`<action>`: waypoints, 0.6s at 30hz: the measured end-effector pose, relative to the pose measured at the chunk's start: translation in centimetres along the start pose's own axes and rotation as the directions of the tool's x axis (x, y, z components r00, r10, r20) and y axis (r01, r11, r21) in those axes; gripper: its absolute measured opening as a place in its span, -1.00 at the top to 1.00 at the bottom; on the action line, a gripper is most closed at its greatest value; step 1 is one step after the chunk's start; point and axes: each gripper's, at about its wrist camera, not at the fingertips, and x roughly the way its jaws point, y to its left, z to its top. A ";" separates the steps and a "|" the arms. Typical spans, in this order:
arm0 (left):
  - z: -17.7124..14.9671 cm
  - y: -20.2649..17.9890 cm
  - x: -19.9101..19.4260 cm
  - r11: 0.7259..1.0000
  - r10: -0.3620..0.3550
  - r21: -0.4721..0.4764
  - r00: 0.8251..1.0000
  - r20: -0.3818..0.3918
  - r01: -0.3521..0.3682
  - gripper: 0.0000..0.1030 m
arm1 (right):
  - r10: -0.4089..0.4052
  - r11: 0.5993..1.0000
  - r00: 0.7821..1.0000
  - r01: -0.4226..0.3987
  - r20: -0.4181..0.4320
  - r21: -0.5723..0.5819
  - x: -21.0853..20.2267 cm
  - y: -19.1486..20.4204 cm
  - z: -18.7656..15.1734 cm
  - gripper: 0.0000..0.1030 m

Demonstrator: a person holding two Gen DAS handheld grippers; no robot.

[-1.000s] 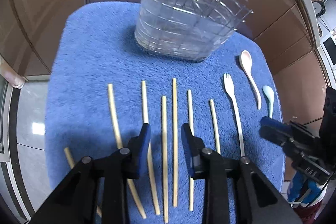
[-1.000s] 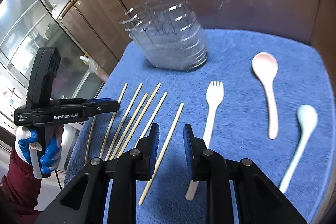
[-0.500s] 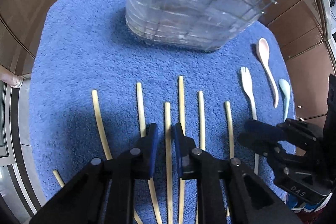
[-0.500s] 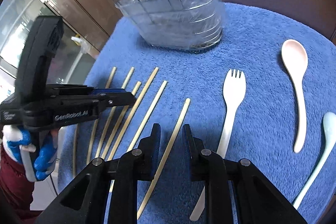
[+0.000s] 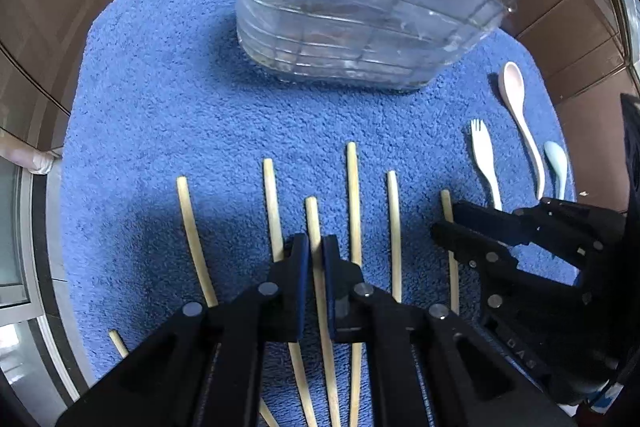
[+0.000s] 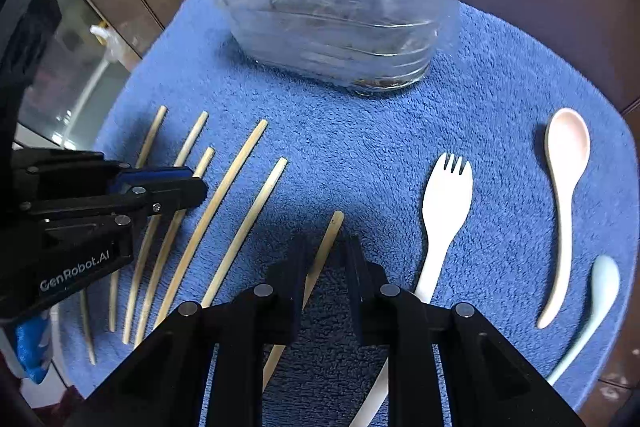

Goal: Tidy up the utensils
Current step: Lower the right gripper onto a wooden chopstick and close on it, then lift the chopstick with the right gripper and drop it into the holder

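Left tool [image 5: 312, 251] has its blue-padded fingers drawn in tight on either side of one chopstick [image 5: 314, 223], the short middle one of the row; from my seat it reads as clamped on that stick, low against the blue towel [image 5: 160, 107]. Right tool [image 6: 324, 251] straddles the rightmost chopstick [image 6: 330, 231] with its fingers set apart and a gap on each side, so I see no grip there.

On my left wrist view the other chopsticks lie roughly parallel on the towel: a curved one [image 5: 192, 227] far left, one [image 5: 272, 203] just left of the held stick, a longer one [image 5: 353, 195] just right of it, then another [image 5: 394, 219]. Beyond them, near the right edge of the towel, lie the white fork [image 5: 484, 163], the pink spoon [image 5: 520, 111] and the pale blue spoon [image 5: 557, 163], side by side and apart from one another.

On the right wrist view the fork [image 6: 444, 211] sits just right of the right tool, its handle running under the tool's body, with the pink spoon [image 6: 564, 187] and the blue spoon [image 6: 600, 291] further right.

At the far side of the towel stands the clear utensil holder [image 5: 360, 7] with wire dividers, upright, well apart from the row of chopsticks. I cannot make out anything inside it.
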 end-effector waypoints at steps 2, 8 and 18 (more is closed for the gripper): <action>0.2 -0.4 0.3 1.000 0.010 -0.002 1.000 -0.003 -0.010 0.88 | -0.014 1.000 1.000 0.014 0.000 0.002 0.2 0.5 0.1 0.73; 0.7 -0.9 0.6 0.998 0.022 -0.057 1.000 -0.009 -0.022 0.91 | -0.008 1.000 1.000 0.008 0.010 0.027 0.2 0.7 0.2 0.82; -3.1 0.2 -4.3 0.994 -0.018 -0.099 0.985 0.171 0.036 0.92 | 0.075 0.996 0.984 -0.083 0.162 0.041 -4.5 -0.3 -2.8 0.90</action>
